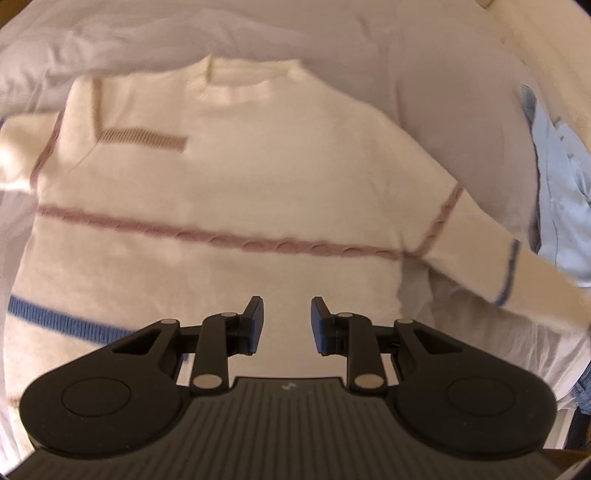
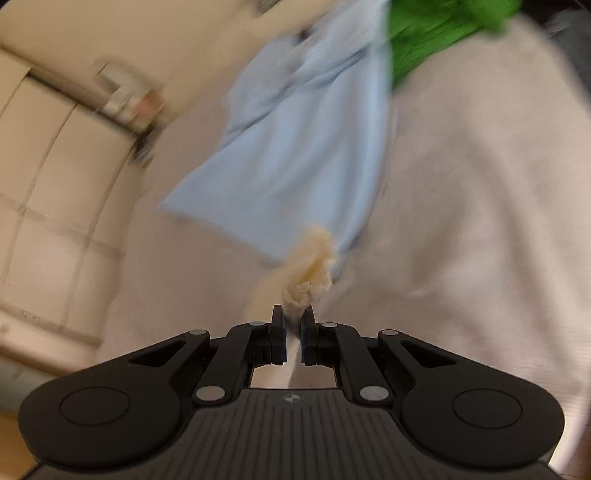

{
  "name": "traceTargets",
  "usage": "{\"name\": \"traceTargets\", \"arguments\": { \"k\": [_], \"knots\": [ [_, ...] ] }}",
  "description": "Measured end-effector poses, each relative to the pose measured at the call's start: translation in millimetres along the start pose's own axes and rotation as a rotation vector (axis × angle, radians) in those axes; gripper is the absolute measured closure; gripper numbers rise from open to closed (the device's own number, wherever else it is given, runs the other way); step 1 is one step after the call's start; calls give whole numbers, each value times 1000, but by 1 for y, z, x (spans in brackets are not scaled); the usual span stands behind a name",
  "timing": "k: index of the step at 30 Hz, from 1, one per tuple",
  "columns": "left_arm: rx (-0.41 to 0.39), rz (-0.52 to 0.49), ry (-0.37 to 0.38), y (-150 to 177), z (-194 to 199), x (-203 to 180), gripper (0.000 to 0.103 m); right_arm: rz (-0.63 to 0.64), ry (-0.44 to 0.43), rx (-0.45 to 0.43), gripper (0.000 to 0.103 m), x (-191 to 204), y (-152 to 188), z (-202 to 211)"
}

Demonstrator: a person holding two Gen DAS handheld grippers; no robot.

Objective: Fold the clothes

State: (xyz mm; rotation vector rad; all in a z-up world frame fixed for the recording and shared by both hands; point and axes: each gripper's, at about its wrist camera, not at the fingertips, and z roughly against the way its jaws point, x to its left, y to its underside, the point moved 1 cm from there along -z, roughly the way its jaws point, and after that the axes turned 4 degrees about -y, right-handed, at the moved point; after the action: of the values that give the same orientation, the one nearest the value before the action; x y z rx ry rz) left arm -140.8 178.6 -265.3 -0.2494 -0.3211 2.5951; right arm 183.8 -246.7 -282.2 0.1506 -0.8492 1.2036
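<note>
A cream sweater [image 1: 221, 177] with pink, blue and tan stripes lies flat on the pale bedsheet, collar at the far side. One sleeve [image 1: 491, 254] stretches out to the right. My left gripper [image 1: 287, 321] hovers open above the sweater's lower hem, holding nothing. In the right wrist view my right gripper [image 2: 293, 328] is shut on a bunched cream end of the sweater sleeve [image 2: 310, 266], which sticks up between the fingers. That view is motion-blurred.
A light blue garment [image 2: 295, 147] lies on the sheet beyond the right gripper, also seen at the right edge as light blue cloth [image 1: 561, 206]. A green garment [image 2: 436, 33] sits farther back. A cream cabinet [image 2: 48, 192] stands left of the bed.
</note>
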Motion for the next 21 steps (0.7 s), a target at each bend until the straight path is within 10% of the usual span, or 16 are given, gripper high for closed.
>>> {"name": "traceTargets", "arguments": {
  "k": [5,7,12,15,21],
  "knots": [
    [40,11,20,2,-4,15,80,24,256,120,92,-41,27,-38],
    [38,12,28,2,-1,25,80,54,402,118,58,-43,37,-54],
    [33,78,24,15,7,79,77,274,765,-10,40,4,50,-52],
    [32,134,18,25,11,125,77,292,522,2,42,29,77,-24],
    [46,229,0,41,15,219,77,342,95,345,60,83,202,-36]
  ]
}}
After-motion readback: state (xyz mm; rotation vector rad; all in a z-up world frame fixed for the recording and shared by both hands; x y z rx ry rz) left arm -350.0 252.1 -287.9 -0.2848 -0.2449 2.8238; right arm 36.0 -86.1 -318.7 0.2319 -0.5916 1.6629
